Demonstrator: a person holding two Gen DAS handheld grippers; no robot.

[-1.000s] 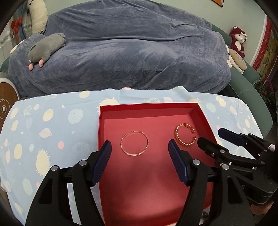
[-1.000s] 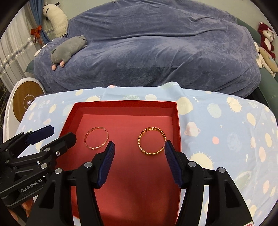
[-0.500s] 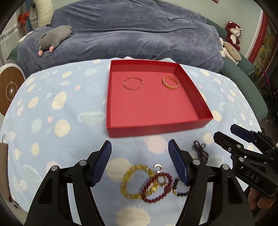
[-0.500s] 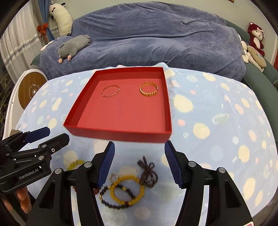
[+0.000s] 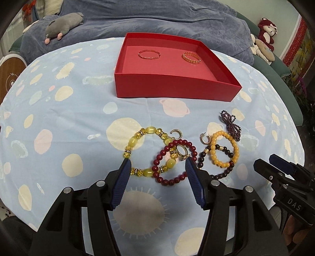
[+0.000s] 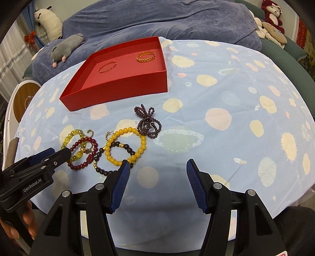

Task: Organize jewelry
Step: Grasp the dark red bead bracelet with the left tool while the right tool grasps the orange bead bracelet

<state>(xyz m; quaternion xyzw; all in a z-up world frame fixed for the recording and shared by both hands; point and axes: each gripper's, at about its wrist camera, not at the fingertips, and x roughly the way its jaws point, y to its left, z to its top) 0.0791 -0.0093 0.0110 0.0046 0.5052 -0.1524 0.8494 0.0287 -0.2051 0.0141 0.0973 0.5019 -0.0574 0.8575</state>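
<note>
Several bead bracelets lie on the planet-print cloth. My left gripper [image 5: 158, 163] hovers over the dark red bead bracelet [image 5: 169, 180] and the yellow crystal bracelet [image 5: 135, 140]. Its jaws are closing with both between them, the pads not pressing. A ring [image 5: 182, 151] rests on the red one. My right gripper [image 6: 158, 164] stands open over bare cloth, its left fingertip [image 6: 125, 167] at the edge of the orange bead bracelet [image 6: 142, 141], which overlaps a dark bead bracelet [image 6: 102, 171]. The red box [image 5: 177, 86] holds a thin gold bangle [image 5: 149, 54] and a chain bangle [image 5: 191, 57].
A knot of purple beads [image 6: 147, 122] lies between the orange bracelet and the box. Two small hoop earrings [image 5: 177, 133] [image 5: 204, 138] sit among the bracelets. Behind the table are a blue-covered sofa [image 5: 157, 17] and a grey plush toy [image 5: 63, 21].
Both grippers drew back from over the red box and came down toward the heap of bracelets near the table's front. The left jaws stand narrower than before.
</note>
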